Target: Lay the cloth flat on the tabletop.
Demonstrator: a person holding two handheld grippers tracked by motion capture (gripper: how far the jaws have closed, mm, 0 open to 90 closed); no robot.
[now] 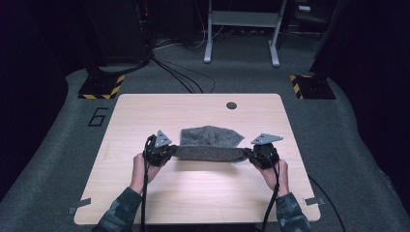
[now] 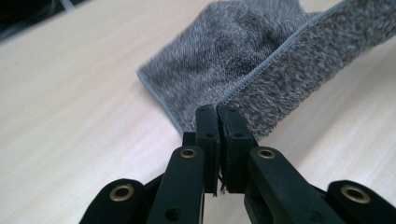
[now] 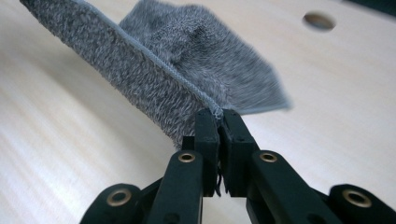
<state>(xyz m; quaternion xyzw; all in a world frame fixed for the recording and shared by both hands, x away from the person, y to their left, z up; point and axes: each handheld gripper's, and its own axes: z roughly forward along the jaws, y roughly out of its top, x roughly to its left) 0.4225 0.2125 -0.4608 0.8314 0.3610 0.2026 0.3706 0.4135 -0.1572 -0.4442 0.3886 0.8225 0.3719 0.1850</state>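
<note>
1. Currently both sets of fingers are pinched tight on the towel (image 1: 210, 145): left gripper (image 1: 162, 151) on its near-left corner, right gripper (image 1: 261, 153) on its near-right corner.
2. Risk: each bite is thin, right at the stitched hem (image 2: 261, 70). Pulling apart too hard could slip a corner out.
3. Risk: uneven hand speed would skew the fold, so edges won't line up.
4. Risk: the far part lies on the bench (image 1: 145, 116) and may drag and bunch.
5. Towel: grey, fuzzy pile, lighter grey hem, mid-bench; near edge lifted and stretched taut between the grippers, far half rumpled and flat.
</note>
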